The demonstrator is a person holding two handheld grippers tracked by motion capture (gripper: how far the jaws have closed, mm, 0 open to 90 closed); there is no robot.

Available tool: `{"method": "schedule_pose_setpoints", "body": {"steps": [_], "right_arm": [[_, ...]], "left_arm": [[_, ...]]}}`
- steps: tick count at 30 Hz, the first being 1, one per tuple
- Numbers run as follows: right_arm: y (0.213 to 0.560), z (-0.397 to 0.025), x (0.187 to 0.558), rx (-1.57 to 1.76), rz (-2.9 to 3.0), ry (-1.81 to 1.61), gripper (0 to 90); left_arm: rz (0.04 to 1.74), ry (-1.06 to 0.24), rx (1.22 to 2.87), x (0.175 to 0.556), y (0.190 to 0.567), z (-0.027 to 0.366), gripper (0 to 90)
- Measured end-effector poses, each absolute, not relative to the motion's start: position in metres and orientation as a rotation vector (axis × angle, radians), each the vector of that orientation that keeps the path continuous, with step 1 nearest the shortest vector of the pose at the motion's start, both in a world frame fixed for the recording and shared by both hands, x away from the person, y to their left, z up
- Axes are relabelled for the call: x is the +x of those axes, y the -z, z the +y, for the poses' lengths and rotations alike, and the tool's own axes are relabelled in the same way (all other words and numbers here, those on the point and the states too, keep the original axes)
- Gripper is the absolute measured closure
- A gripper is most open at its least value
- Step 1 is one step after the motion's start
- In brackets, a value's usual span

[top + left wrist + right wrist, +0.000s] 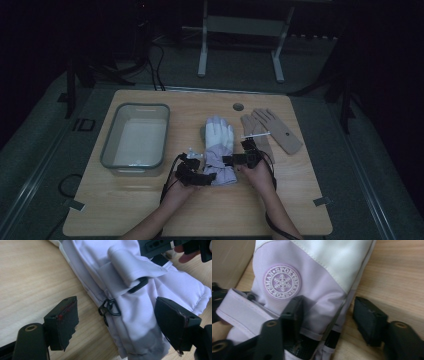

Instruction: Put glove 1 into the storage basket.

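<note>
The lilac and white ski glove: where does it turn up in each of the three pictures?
High view: the ski glove lies mid-table, between both grippers.
Left gripper view: its cuff crosses from top centre to lower right.
Right gripper view: it spans the upper left and centre.
Shared landmark: the wooden table.
</note>
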State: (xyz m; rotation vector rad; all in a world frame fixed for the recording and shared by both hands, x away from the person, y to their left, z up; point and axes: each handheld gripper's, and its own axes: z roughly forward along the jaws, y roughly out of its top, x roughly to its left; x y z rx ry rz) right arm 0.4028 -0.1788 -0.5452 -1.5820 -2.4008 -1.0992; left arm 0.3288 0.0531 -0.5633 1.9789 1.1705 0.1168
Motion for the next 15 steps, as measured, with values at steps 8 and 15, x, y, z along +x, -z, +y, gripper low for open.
{"method": "schedule_pose_setpoints", "body": {"steps": [8,15], "right_arm": [[0.5467,-0.1722,0.4033,-1.528,-2.422,1.097,60.8],[0.5421,-0.1694,0.3951,-1.586,-2.448,1.116,71.6]], "left_arm": [[1.112,-0.037,1.979,0.3301,0.5675,0.055,36.2],[1.085,-0.037,1.99,0.3256,0.5629,0.0544,63.8]]}}
